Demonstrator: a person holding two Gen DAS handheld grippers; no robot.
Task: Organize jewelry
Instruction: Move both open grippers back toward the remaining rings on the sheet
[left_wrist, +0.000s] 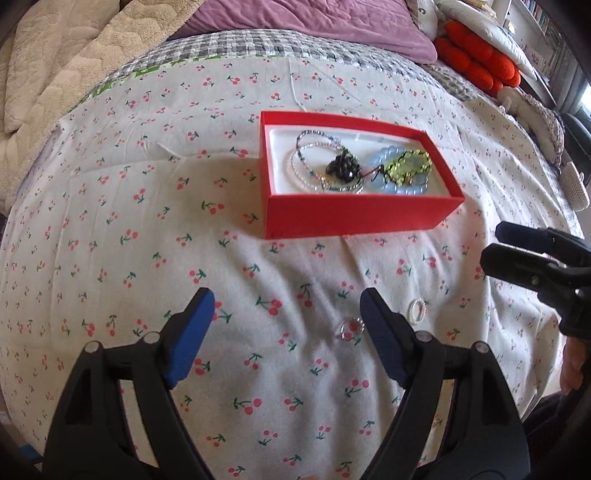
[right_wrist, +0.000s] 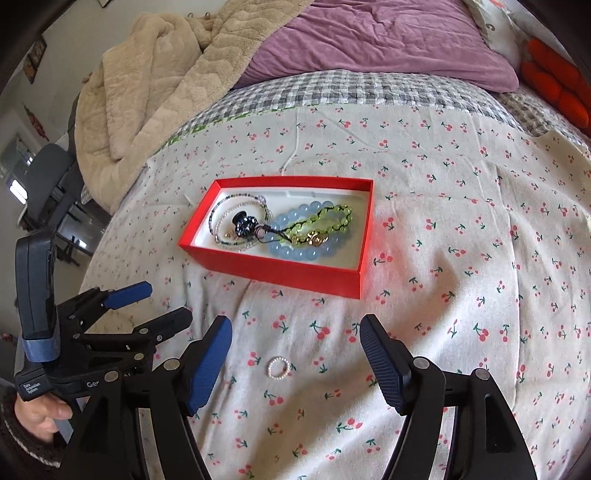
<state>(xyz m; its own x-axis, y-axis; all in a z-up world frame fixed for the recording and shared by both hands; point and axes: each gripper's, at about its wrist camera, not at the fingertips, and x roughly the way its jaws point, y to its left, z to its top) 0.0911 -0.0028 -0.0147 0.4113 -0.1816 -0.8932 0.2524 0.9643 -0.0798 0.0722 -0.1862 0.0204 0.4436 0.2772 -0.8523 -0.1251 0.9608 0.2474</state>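
Observation:
A red box (left_wrist: 354, 216) (right_wrist: 273, 271) sits on the cherry-print sheet and holds beaded bracelets: a pale blue one (left_wrist: 402, 186) (right_wrist: 306, 253), a green one (left_wrist: 408, 166) (right_wrist: 330, 218), thin beaded strands (left_wrist: 306, 162) (right_wrist: 221, 221) and a dark charm (left_wrist: 341, 168) (right_wrist: 243, 223). Two small rings lie on the sheet near me: a white bead ring (left_wrist: 417, 311) (right_wrist: 277, 368) and a clear pinkish ring (left_wrist: 351, 328). My left gripper (left_wrist: 286, 314) (right_wrist: 162, 299) is open and empty, the clear ring by its right finger. My right gripper (right_wrist: 295, 341) (left_wrist: 491, 243) is open above the white ring.
A beige fleece blanket (right_wrist: 147, 85) is heaped at the back left. A purple pillow (right_wrist: 376, 40) and orange cushions (left_wrist: 476, 62) lie at the head of the bed. A grey checked cover (right_wrist: 351, 90) runs behind the sheet.

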